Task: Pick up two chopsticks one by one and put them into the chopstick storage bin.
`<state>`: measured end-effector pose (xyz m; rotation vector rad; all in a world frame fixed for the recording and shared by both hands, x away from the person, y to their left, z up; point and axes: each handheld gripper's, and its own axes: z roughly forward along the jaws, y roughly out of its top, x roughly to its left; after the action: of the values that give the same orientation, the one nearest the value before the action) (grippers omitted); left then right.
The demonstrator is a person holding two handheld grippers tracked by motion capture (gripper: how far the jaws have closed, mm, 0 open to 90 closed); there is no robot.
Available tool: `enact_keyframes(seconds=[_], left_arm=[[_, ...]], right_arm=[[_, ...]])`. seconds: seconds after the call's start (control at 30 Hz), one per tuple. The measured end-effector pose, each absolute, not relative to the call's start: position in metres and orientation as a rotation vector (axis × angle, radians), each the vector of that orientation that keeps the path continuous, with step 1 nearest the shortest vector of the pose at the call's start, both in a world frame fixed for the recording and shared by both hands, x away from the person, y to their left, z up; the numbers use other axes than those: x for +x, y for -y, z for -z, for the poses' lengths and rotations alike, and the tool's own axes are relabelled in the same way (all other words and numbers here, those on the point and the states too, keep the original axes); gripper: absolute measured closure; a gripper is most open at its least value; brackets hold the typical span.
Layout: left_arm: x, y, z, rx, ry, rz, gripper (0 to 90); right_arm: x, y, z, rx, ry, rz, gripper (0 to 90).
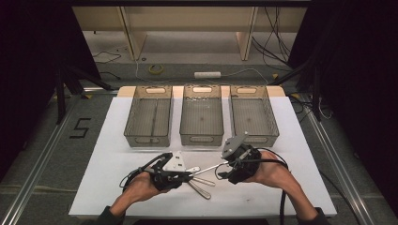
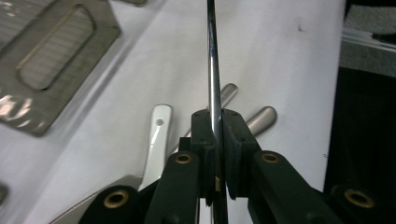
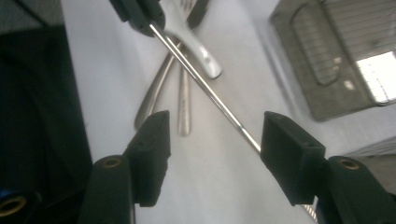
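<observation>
Two grippers share one thin metal rod (image 3: 205, 91) above the counter (image 1: 117, 164): our left gripper (image 2: 218, 135) has its fingers clamped on one end, our right gripper (image 3: 215, 140) stands half open with the rod loose between its fingers, so we judge a handover, and next comes carrying it to a tray (image 1: 256, 137)

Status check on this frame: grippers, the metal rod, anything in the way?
Left gripper shut on the metal rod. Right gripper open, rod running between its jaws. Loose cutlery lying beneath; three bins beyond.
</observation>
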<state>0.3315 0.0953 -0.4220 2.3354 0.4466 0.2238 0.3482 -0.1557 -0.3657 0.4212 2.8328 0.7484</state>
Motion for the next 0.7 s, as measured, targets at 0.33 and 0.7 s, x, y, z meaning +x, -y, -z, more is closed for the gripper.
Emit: enact_keyframes(seconds=[0.33, 0.7], left_arm=[[0.343, -0.115, 0.414, 2.217, -0.647, -0.308, 83.6], [0.355, -0.138, 0.408, 2.107, -0.795, -0.374, 83.6]], right_arm=[[0.349, 0.179, 0.37, 0.594, -2.65, -1.035, 36.7], [0.342, 0.213, 0.389, 0.82, -2.427, -1.328, 32.5]])
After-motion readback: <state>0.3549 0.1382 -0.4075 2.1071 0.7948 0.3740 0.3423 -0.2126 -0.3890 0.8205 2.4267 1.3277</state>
